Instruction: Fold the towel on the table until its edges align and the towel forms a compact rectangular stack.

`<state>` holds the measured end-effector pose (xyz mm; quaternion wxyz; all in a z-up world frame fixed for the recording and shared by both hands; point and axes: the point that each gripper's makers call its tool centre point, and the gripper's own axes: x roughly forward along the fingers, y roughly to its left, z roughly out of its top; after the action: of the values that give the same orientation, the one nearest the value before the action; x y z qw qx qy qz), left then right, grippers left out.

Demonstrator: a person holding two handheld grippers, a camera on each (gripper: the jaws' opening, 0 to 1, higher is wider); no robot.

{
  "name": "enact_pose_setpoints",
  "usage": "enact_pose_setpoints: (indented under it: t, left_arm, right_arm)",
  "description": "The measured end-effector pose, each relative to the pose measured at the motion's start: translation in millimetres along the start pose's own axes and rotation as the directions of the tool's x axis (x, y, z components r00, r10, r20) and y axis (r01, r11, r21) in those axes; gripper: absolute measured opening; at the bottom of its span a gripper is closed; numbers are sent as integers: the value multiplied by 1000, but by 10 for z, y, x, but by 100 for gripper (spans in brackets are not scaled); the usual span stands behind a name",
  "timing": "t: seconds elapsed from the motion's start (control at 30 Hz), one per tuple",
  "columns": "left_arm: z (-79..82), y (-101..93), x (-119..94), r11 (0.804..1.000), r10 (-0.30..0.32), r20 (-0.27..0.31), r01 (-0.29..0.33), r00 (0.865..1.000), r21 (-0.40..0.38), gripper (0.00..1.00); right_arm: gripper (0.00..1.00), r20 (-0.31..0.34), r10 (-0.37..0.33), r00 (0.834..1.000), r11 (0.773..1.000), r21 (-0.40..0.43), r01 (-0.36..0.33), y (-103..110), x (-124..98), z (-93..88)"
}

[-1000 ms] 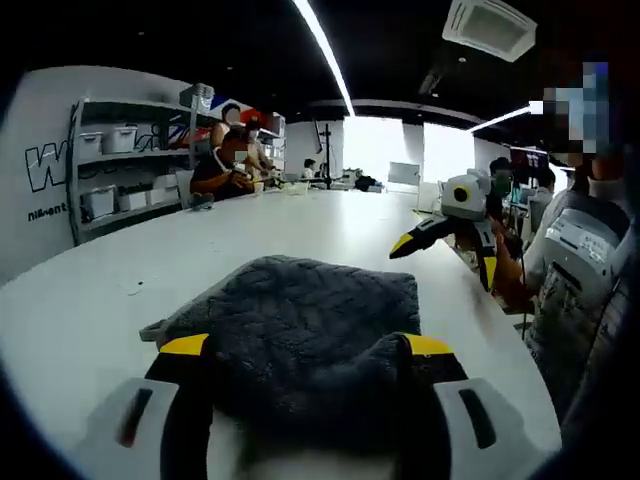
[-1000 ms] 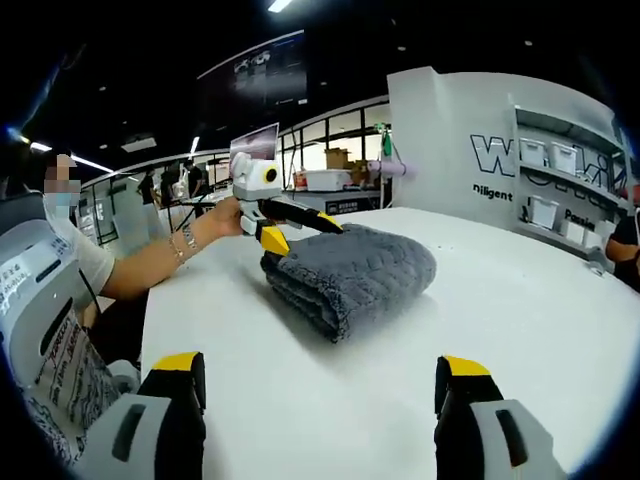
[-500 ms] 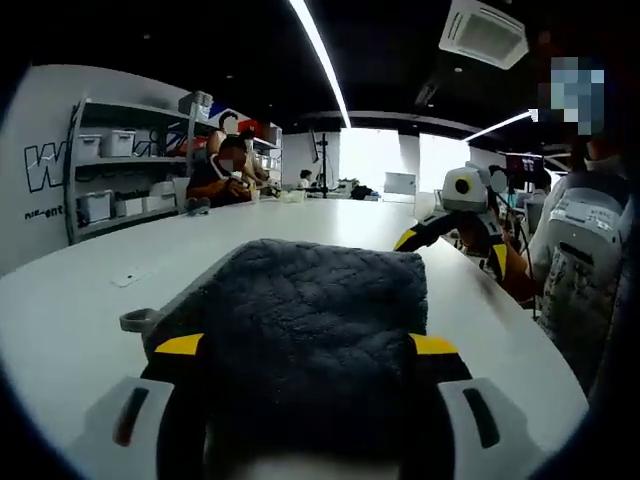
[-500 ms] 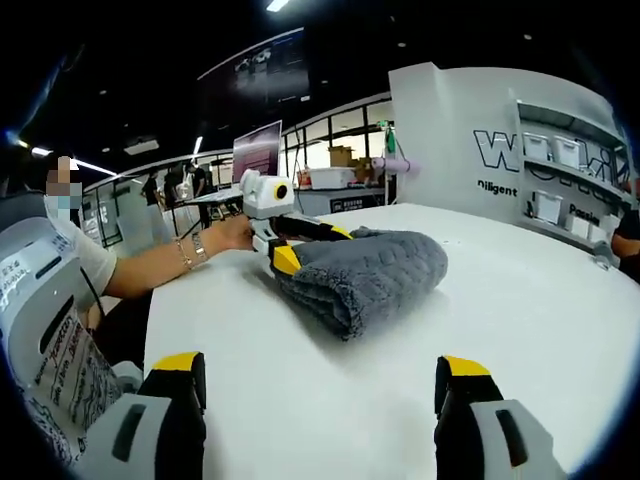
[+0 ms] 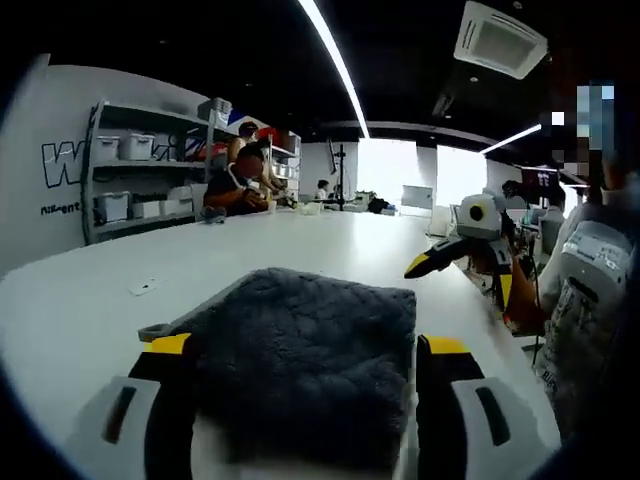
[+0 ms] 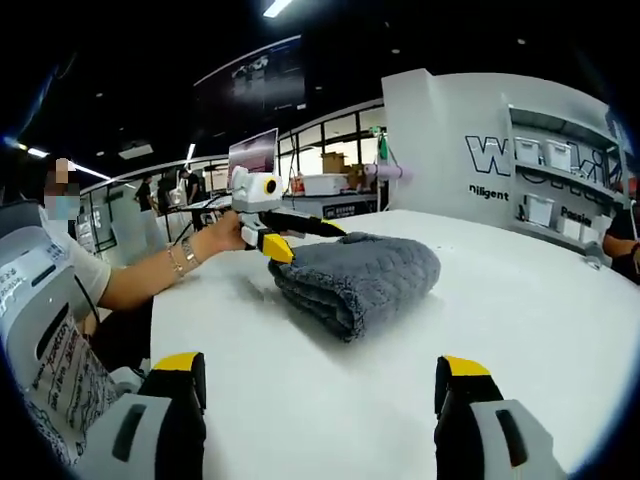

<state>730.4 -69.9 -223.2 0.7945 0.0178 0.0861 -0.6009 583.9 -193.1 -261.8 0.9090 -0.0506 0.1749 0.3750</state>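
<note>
In the left gripper view, the grey towel (image 5: 300, 360) lies folded into a thick stack on the white tabletop (image 5: 90, 310), close in front of the camera. The left gripper (image 5: 305, 385) has its jaws spread wide on either side of the towel's near end, and the cloth fills the gap between them. Whether the jaw faces actually press the fabric cannot be told from here; nothing looks pinched. The right gripper (image 5: 440, 260) hangs off to the right, above the tabletop's far edge and well clear of the towel.

In the right gripper view, the towel (image 6: 360, 275) sits mid-tabletop as a rounded bundle, its layered edge facing the camera. The left gripper (image 6: 275, 240), held by a hand (image 6: 215, 235), meets the towel at its far-left end. The right gripper (image 6: 320, 400) has its jaws spread wide with nothing between them, near the tabletop (image 6: 520, 300) but apart from the towel.

The likely risk is that the stack looks puffy and its edges uneven, so pulling the left gripper away carelessly could drag the top layer and undo the alignment. Closing on too few layers would do the same
</note>
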Motion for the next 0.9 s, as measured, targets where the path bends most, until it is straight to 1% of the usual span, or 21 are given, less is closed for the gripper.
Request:
enact_pose_setpoints:
  t: [0.07, 0.13, 0.17, 0.2, 0.23, 0.27, 0.33, 0.37, 0.47, 0.5, 0.53, 0.57, 0.6, 0.67, 0.7, 0.73, 0.77, 0.83, 0.9]
  left_arm:
    - [77, -89, -71, 1000, 19, 18, -19, 1000, -9, 99]
    - [77, -182, -139, 999, 50, 8, -50, 999, -9, 99]
    - [61, -207, -176, 997, 80, 0, -80, 997, -6, 99]
    - [12, -232, -223, 994, 109, -26, -109, 994, -7, 99]
    - [-17, -260, -260, 991, 135, -37, -135, 990, -2, 99]
    - [-96, -293, -321, 985, 167, -69, -169, 983, -25, 99]
    - [-189, -341, -392, 979, 196, -104, -201, 975, -39, 99]
    - [-253, -368, -445, 973, 216, -131, -224, 968, -53, 99]
    - [-338, -399, -604, 948, 298, -133, -309, 945, -74, 99]
    - [-342, -422, -648, 942, 317, -119, -327, 941, -76, 99]
    - [-364, -441, -699, 932, 342, -114, -352, 933, -89, 99]
    - [-413, -476, -743, 925, 354, -127, -367, 926, -99, 99]
    - [-450, -519, -775, 923, 360, -131, -373, 924, -93, 99]
    - [-553, -572, -844, 908, 392, -157, -408, 907, -89, 99]
    - [-579, -585, -861, 903, 403, -162, -420, 901, -87, 99]
    - [-630, -615, -894, 892, 430, -170, -446, 887, -74, 99]
    - [-638, -621, -899, 890, 434, -171, -450, 885, -71, 99]
    - [-679, -671, -931, 878, 455, -172, -472, 874, -76, 99]
    - [-688, -709, -947, 873, 465, -160, -481, 871, -83, 99]
  right_arm:
    - [99, 2, -4, 1000, 1000, -3, 4, 9, -19, 13]
    - [99, 2, -13, 1000, 1000, -10, 13, 10, -33, 27]
    - [99, 2, -18, 1000, 1000, -13, 18, 12, -38, 36]
    - [99, 3, -22, 1000, 1000, -17, 22, 16, -42, 46]
    - [99, 4, -25, 1000, 999, -21, 25, 20, -43, 54]
    - [99, 5, -30, 1000, 999, -25, 30, 26, -46, 64]
    - [99, 8, -34, 999, 999, -27, 34, 36, -45, 76]
    - [99, 9, -35, 999, 999, -27, 35, 41, -44, 79]
    - [99, 8, -51, 999, 998, -37, 52, 57, -46, 77]
    - [99, 6, -59, 998, 997, -42, 59, 58, -49, 71]
    - [99, 5, -64, 998, 997, -46, 64, 61, -52, 65]
    - [99, 3, -68, 998, 997, -48, 68, 64, -54, 56]
    - [99, 2, -71, 997, 996, -49, 71, 69, -56, 47]
    - [99, 1, -73, 997, 996, -53, 73, 81, -53, 21]
    - [99, -1, -73, 997, 996, -55, 73, 85, -50, 10]
    - [99, -13, -77, 997, 995, -68, 76, 90, -44, -24]
    - [99, -27, -82, 996, 993, -83, 80, 92, -40, -57]
    - [99, -22, -95, 995, 992, -91, 92, 86, -31, -65]
    - [99, -12, -100, 995, 991, -86, 99, 76, -30, -50]
